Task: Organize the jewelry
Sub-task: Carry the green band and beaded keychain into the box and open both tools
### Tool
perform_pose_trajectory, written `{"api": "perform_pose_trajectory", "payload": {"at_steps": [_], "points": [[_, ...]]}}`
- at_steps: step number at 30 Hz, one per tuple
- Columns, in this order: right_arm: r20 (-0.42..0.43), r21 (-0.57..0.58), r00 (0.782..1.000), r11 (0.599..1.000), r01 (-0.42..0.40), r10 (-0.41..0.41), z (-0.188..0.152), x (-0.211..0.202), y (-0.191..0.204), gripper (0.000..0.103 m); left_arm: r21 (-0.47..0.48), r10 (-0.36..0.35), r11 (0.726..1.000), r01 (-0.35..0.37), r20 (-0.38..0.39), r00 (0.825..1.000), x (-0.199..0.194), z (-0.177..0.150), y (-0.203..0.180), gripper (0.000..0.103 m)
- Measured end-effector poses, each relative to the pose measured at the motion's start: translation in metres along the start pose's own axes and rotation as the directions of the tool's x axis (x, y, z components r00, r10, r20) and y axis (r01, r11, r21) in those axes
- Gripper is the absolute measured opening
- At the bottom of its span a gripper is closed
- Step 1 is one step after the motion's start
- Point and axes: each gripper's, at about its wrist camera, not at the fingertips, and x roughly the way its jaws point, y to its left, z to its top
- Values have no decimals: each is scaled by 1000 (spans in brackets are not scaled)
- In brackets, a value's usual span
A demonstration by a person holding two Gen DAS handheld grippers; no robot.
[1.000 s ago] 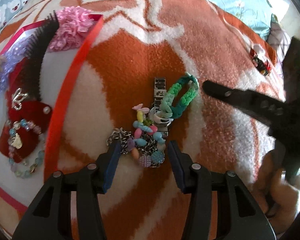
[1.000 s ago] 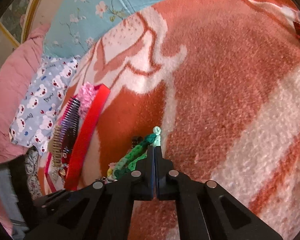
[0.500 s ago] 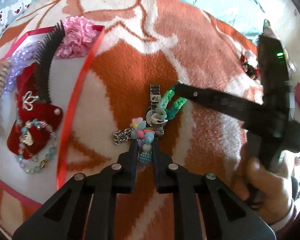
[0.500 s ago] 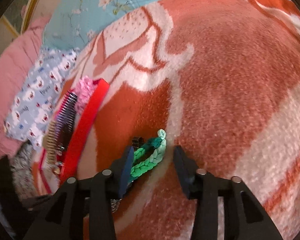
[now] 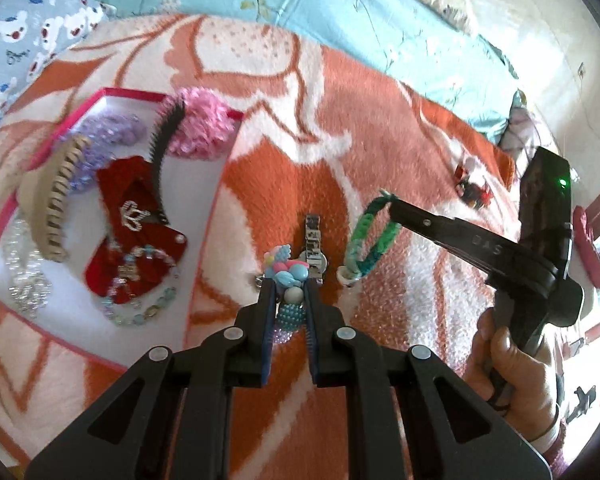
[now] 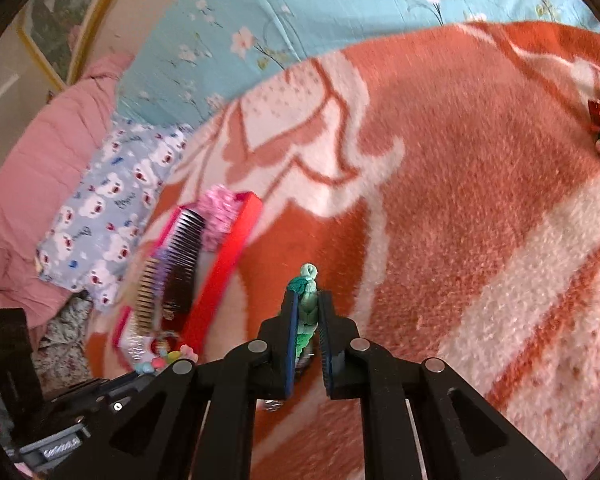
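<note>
The left gripper is clamped on the bead bracelet, its jaws having just closed around it; the right gripper has just been closing too and pinches the green braid, which hangs clear of the blanket. Both look lifted for carrying to the box by the blanket's left edge (already holding combs, a pink scrunchie, a red pouch). A watch lies mid-blanket.

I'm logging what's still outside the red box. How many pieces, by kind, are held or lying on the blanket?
Bracelets: 2, a bead bracelet in the left gripper, a green braided bracelet in the right gripper
Watches: 1
Hair clips: 1
Total: 4
</note>
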Motion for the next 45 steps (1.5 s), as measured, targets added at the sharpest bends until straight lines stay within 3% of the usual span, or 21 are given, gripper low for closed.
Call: {"api": "perform_pose_trajectory", "payload": {"at_steps": [8,22,36,45], "points": [[31,-30,998,998,-62,63,-3,-24,32,9,-50,5,999,-3,53,999,-29,-6,19,11],[3,-75,994,991,-109,110,-15,-19,72,9,-165,62,985,-39,139,988,-66,-7,72,11],[-47,-105,988,983,-154,149,-23,17,112,9,-274,147,957,-99,160,976,-77,-7,137,11],[-100,-120,980,975,-184,173,-31,54,138,9,-294,168,948,-124,128,977,-59,-3,160,11]]}}
